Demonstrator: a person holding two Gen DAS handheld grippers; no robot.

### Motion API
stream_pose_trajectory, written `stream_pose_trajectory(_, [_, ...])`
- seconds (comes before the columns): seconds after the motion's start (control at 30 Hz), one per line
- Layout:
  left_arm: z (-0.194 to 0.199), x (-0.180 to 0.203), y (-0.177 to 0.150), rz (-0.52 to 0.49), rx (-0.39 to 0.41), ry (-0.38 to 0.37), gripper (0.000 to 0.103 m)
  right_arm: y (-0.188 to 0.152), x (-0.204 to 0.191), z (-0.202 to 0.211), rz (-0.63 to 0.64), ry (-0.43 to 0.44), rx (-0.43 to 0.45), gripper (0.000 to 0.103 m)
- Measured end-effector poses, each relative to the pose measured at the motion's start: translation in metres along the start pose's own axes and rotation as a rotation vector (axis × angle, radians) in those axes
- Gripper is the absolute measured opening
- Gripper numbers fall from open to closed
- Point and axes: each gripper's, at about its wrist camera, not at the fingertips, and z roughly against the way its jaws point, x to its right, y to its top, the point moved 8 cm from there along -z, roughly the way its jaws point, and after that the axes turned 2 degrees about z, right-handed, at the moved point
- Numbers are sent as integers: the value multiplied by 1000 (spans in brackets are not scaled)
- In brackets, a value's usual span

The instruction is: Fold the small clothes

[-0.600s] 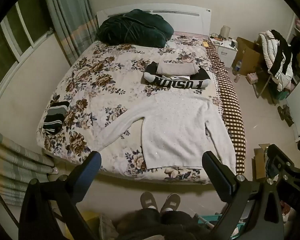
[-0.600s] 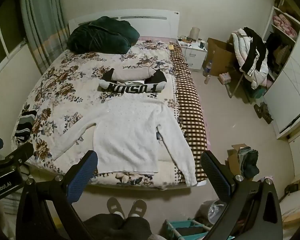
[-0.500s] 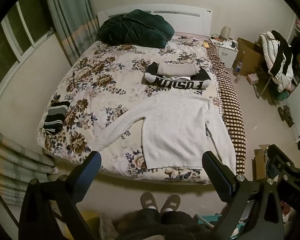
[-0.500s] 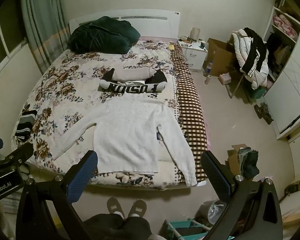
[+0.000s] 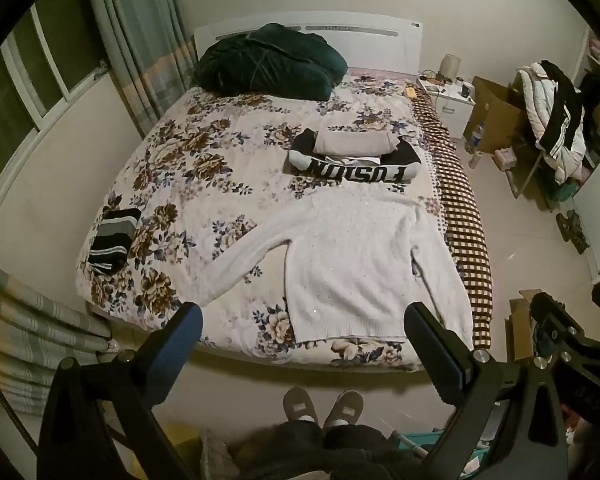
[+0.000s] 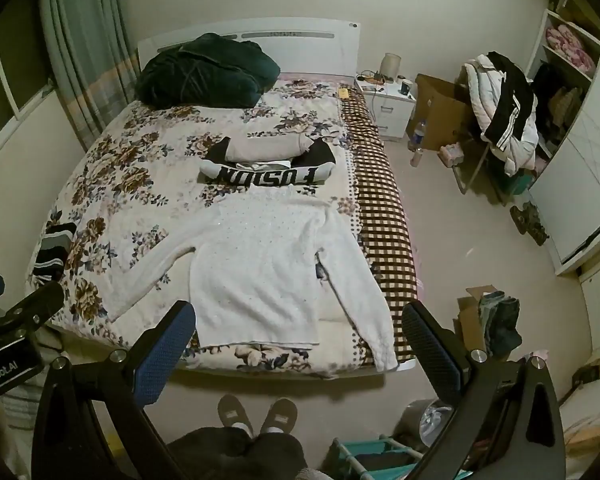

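Observation:
A white long-sleeved sweater (image 5: 352,260) lies flat on the floral bed (image 5: 188,184), hem toward me, sleeves spread out; it also shows in the right wrist view (image 6: 256,264). Behind it sits a stack of folded clothes (image 5: 354,156), black with white letters and a beige piece on top, also in the right wrist view (image 6: 266,164). My left gripper (image 5: 300,332) is open and empty, held above the foot of the bed. My right gripper (image 6: 296,332) is open and empty at the same height.
A folded striped garment (image 5: 114,240) lies at the bed's left edge. A dark green bundle (image 5: 268,64) sits by the headboard. A checked blanket (image 6: 380,208) runs along the bed's right side. A nightstand (image 6: 388,104), boxes and a chair with coats (image 6: 504,108) stand right.

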Motion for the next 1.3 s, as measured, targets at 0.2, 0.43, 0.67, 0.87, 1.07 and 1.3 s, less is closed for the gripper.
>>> stream_pose_trajectory(0.2, [3,-1,8,-5,2,3,103,2,-3,0,-5,1,1,103])
stream_pose_trajectory(0.43, [4,-1,10,-5,3,5,103,7,-4,2,-10,5,1,103])
stream_pose_trajectory(0.67, [4,1,8,-6,4,6,103,7,-3,0,-13,9,1,103])
stream_pose_trajectory(0.87, [4,2,7,-7,6,7,103,7,-2,-1,-14,12,1,103])
stream_pose_trajectory(1.07, [4,2,7,-8,5,5,103,7,-1,-2,-17,13,0,103])
stream_pose_trajectory(1.3, [4,6,11,-7,6,6,103,9,-3,-2,-15,12,1,103])
